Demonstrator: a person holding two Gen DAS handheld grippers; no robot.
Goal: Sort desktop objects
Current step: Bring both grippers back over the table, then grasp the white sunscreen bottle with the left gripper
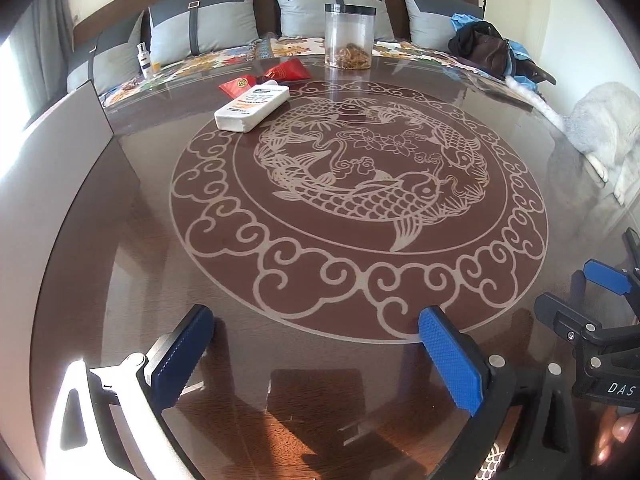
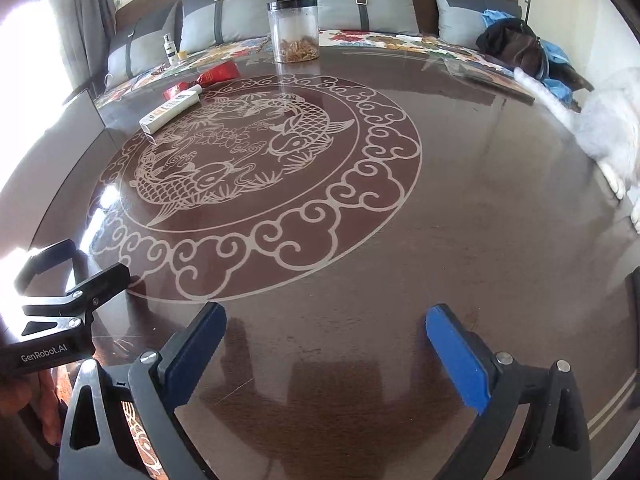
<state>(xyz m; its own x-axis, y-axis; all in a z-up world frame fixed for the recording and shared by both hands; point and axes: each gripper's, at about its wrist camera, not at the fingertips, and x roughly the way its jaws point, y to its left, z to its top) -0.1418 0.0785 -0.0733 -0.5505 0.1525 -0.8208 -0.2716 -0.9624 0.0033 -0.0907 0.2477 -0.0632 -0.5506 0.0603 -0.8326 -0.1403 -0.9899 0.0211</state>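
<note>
Lying flat at the table's point(image 1: 120, 240) far left, white bottle point(image 1: 252, 108) runs diagonally, cap end away beside red packets point(image 1: 280, 74); label unreadable. Clear jar point(image 1: 350, 36) stands at far edge. Left gripper point(image 1: 316, 360) and right gripper point(image 2: 326, 356) hover low, jaws spread, empty.

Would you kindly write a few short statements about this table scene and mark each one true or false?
1. Both the left gripper and the right gripper are open and empty. True.
2. The white bottle stands upright. False: it lies on its side.
3. The clear jar has a dark lid. True.
4. The red packets lie inside the jar. False: they lie on the table, beside the white bottle.
</note>
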